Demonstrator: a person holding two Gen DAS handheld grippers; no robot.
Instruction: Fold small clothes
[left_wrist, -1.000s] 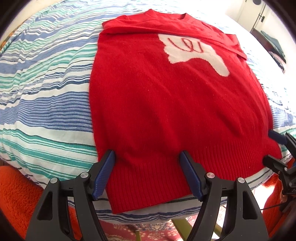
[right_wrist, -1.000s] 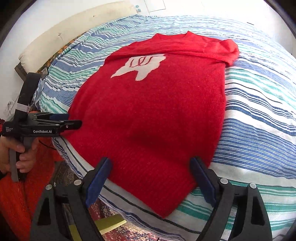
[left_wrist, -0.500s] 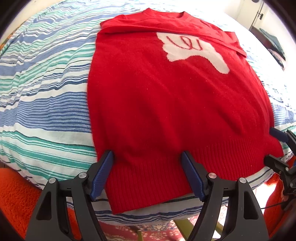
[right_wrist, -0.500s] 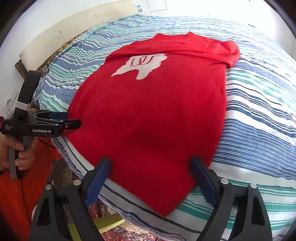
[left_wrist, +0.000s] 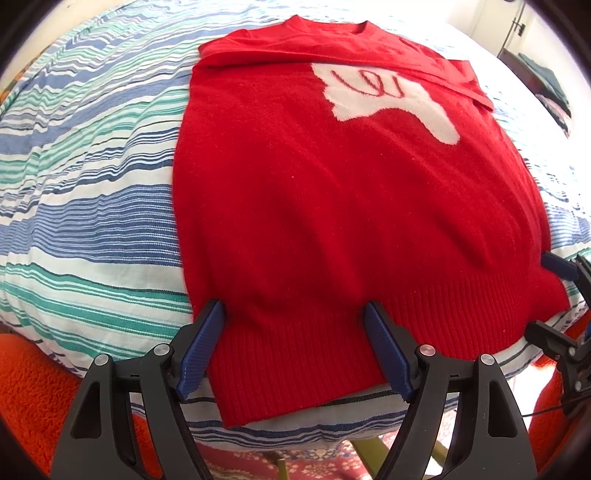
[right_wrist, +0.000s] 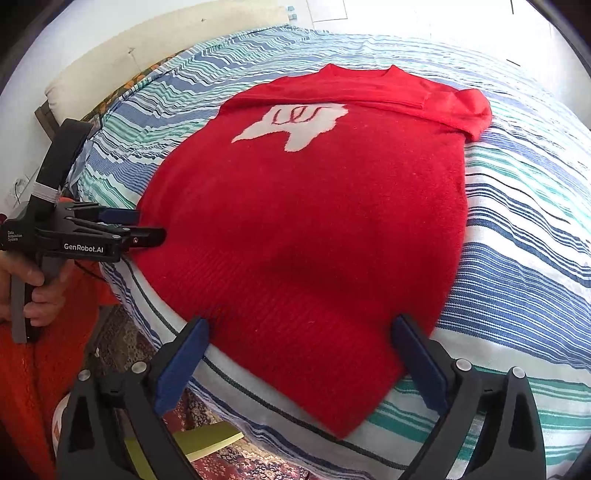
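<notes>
A striped bedspread (left_wrist: 85, 206) in blue, green and white covers the bed, and on it my red sweater (left_wrist: 351, 206) lies flat, its white emblem (left_wrist: 391, 96) near the collar and both sleeves folded across the chest. My left gripper (left_wrist: 295, 343) is spread wide over the ribbed hem at one bottom corner. My right gripper (right_wrist: 299, 354) is likewise spread wide over the opposite corner of the hem at the bed's edge.
</notes>
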